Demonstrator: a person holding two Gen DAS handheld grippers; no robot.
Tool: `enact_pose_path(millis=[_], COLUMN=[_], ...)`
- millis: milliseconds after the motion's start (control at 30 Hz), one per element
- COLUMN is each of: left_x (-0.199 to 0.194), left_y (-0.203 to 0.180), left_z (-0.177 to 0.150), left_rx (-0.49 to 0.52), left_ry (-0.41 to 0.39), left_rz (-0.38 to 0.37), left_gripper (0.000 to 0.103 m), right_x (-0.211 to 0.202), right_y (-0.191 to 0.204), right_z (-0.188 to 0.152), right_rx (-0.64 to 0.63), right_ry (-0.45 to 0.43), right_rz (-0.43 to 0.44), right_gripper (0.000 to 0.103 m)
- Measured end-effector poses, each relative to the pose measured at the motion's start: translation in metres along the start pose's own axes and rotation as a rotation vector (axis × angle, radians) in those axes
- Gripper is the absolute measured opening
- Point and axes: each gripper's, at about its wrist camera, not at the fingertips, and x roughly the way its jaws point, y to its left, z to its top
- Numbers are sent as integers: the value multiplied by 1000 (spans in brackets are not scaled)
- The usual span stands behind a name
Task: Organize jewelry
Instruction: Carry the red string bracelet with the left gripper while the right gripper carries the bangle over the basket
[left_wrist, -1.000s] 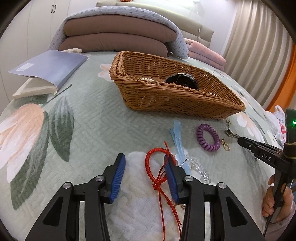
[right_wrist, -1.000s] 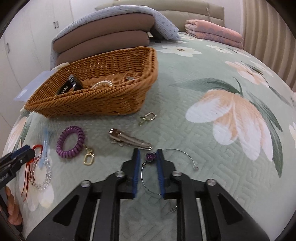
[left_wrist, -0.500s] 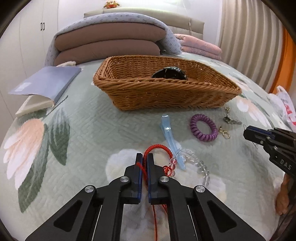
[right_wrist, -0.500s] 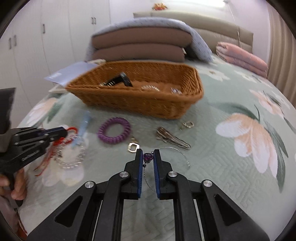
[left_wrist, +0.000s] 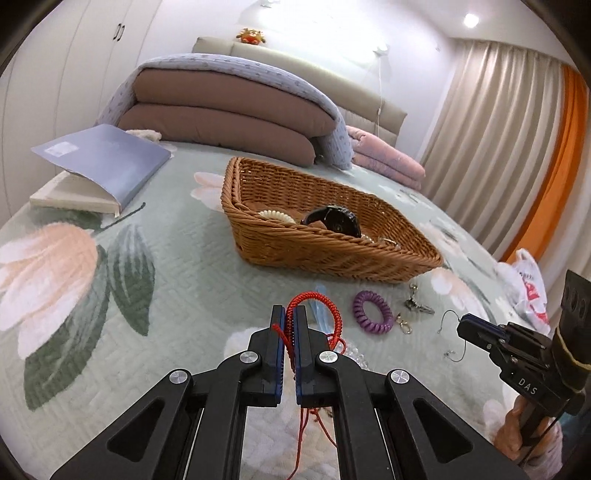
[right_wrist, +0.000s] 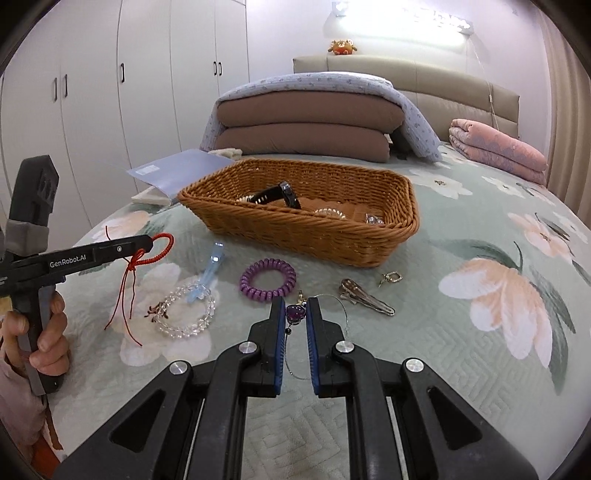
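My left gripper is shut on a red cord bracelet, lifted off the bedspread with its tails dangling; in the right wrist view that gripper holds the red cord bracelet above the quilt. My right gripper is shut on a purple heart charm of a thin wire bangle; the left wrist view shows this gripper with the wire bangle hanging from it. A wicker basket ahead holds a black watch and small pieces.
On the floral quilt lie a purple coil hair tie, a clear bead bracelet, a blue clip, a metal hair clip and small gold clasps. A book and folded bedding sit behind the basket.
The left gripper closed on the red cord and lifted it off the quilt. The right gripper, holding the purple charm throughout, rose and swung to face the basket.
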Motion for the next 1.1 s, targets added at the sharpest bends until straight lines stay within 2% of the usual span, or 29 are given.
enact_pose_path(millis=[233, 367, 633, 733, 900, 1033, 1100], left_x=[-11, -21, -30, -14, 44, 82, 99], left_y=[-7, -17, -45, -52, -44, -28, -22], left_z=[5, 17, 85, 114, 147, 142, 134], left_rx=[6, 27, 60, 55, 11, -32, -9], left_ry=[-43, -66, -166, -188, -176, -141, -107], left_rz=[-10, -16, -50, -58, -51, -59, -30], left_gripper=[4, 4, 4, 4, 4, 4, 4], right_x=[-13, -21, -36, -19, 31, 72, 92], right_y=[-4, -7, -17, -23, -45, -63, -66], right_z=[6, 21, 85, 116, 146, 140, 129], right_rx=[23, 40, 37, 15, 56, 108, 112], right_ry=[-51, -83, -188, -210, -183, -155, -111], right_rz=[7, 11, 8, -9, -1, 18, 11], right_gripper=[14, 14, 14, 14, 14, 14, 14])
